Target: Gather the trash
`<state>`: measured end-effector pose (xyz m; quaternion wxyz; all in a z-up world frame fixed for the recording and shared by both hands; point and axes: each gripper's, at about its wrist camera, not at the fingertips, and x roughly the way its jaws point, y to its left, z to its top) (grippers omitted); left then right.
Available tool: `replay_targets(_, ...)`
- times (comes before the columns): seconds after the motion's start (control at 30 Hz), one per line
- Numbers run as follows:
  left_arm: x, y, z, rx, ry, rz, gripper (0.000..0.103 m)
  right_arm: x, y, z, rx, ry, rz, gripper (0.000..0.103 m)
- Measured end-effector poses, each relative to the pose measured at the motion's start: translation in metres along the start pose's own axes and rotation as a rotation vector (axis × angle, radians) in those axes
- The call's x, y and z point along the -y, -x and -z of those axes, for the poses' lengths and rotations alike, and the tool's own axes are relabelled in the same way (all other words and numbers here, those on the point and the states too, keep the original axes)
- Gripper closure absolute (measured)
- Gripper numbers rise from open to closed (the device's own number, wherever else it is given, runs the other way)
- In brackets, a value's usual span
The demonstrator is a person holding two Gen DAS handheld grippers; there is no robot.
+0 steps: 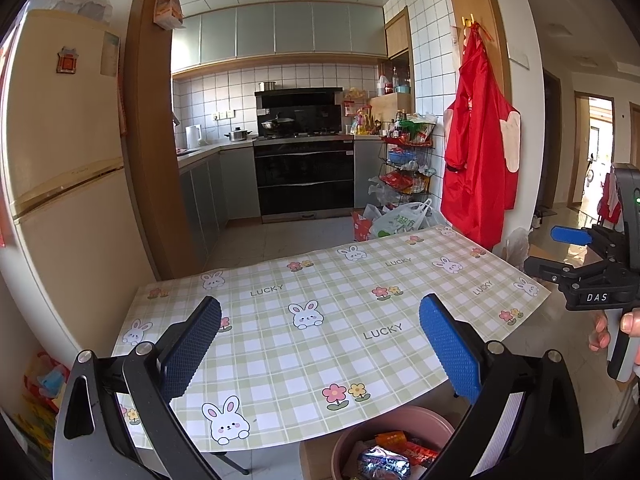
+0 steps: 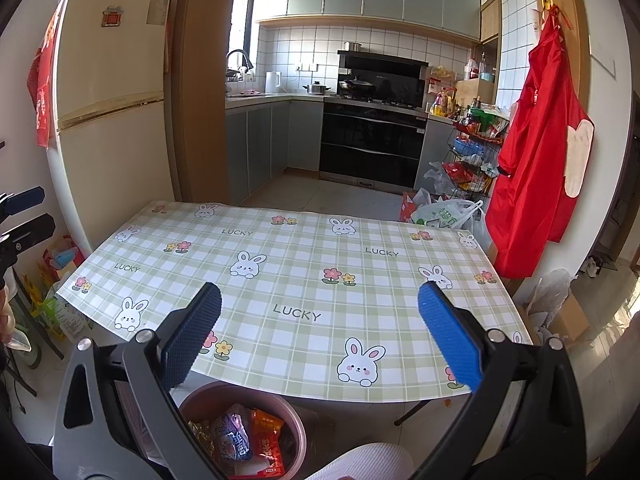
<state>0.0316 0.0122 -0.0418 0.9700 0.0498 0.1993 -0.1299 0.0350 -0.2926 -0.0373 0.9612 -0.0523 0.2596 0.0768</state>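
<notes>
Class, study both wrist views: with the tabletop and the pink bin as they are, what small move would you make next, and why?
Probably draw both grippers back from the table. The left gripper and right gripper are both open and hold nothing, the checked cloth shows no wrappers, and the pink bin below the near edge already holds several. Nothing in view seems left to collect.

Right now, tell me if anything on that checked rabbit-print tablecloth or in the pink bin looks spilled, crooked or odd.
Nothing stands out. The green checked rabbit-print tablecloth lies flat with nothing on it, and the crumpled snack wrappers sit inside the round pink plastic bin below the table's near edge. Both the left gripper and the right gripper are open and hold nothing.
</notes>
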Motion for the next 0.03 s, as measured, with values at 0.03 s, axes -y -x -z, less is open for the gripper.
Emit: replay_targets(0.03,-0.0003,-0.0003,0.0008,-0.001,-0.001,0.000,0.006,0.0000,0.0000,0.0000,0.000,0.000,0.001,0.006)
